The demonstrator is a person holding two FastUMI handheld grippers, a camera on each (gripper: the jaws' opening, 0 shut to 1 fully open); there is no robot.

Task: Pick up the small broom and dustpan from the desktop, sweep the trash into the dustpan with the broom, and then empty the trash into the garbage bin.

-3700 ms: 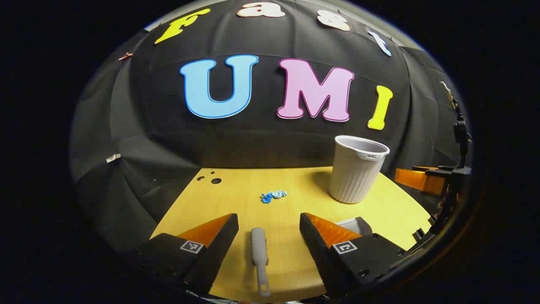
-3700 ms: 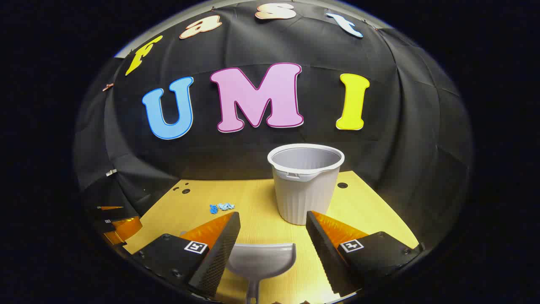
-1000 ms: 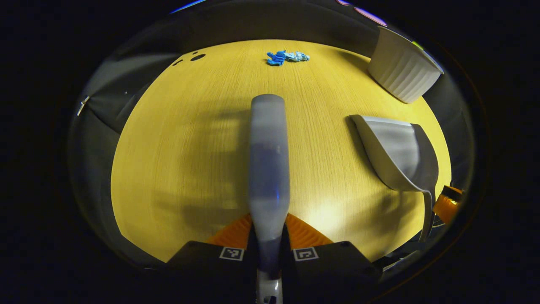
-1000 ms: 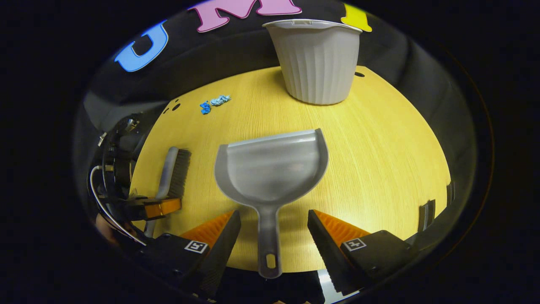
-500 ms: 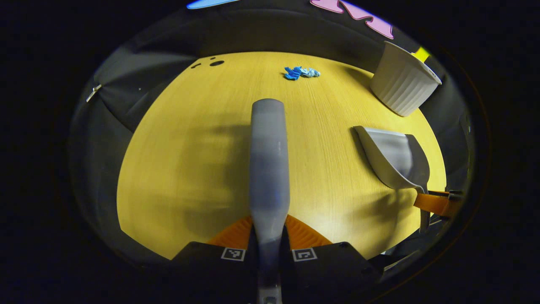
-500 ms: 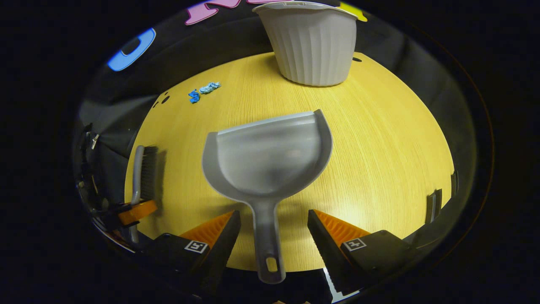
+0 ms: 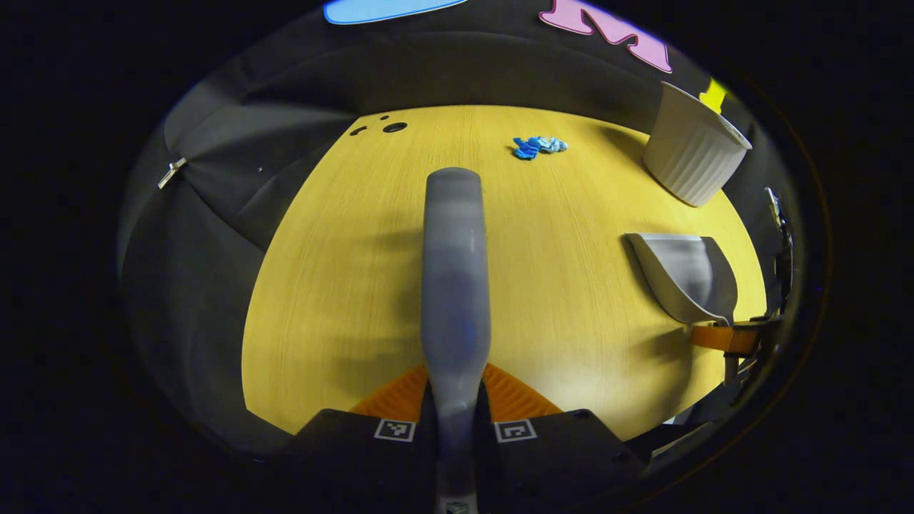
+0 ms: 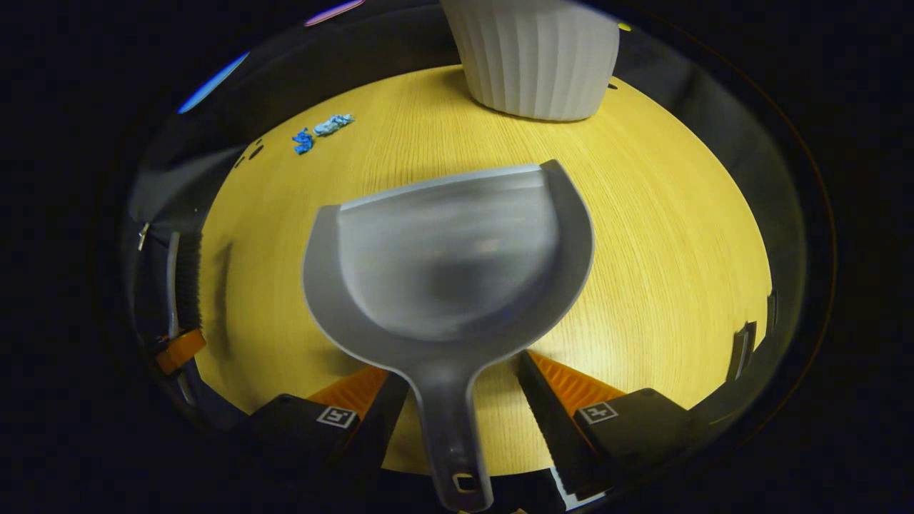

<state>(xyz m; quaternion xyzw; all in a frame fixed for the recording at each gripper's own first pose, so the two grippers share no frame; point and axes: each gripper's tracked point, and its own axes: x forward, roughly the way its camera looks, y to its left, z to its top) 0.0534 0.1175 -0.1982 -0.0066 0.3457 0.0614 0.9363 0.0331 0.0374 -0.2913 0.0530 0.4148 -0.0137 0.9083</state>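
My left gripper point(image 7: 455, 371) is shut on the handle of the grey broom point(image 7: 455, 271), which points away over the yellow table point(image 7: 343, 250). A small heap of blue trash point(image 7: 539, 146) lies far ahead, right of the broom's tip. The grey dustpan point(image 8: 450, 264) lies flat before my right gripper point(image 8: 460, 368). Its handle runs between the open fingers, close to the left one, with a gap on the right. The left gripper view has the dustpan point(image 7: 685, 275) at the right, with the right gripper point(image 7: 728, 337) at its handle. The right gripper view has the broom point(image 8: 182, 278) at the far left.
A white ribbed garbage bin point(image 8: 535, 57) stands at the back of the table, beyond the dustpan; it is the bin point(image 7: 692, 153) at the back right in the left gripper view. The trash point(image 8: 318, 132) lies left of it. Small dark holes point(image 7: 393, 127) mark the table's far left corner.
The left gripper closed on the broom and has carried it a little leftward. The right gripper has moved forward over the dustpan's handle, so the pan looms larger.
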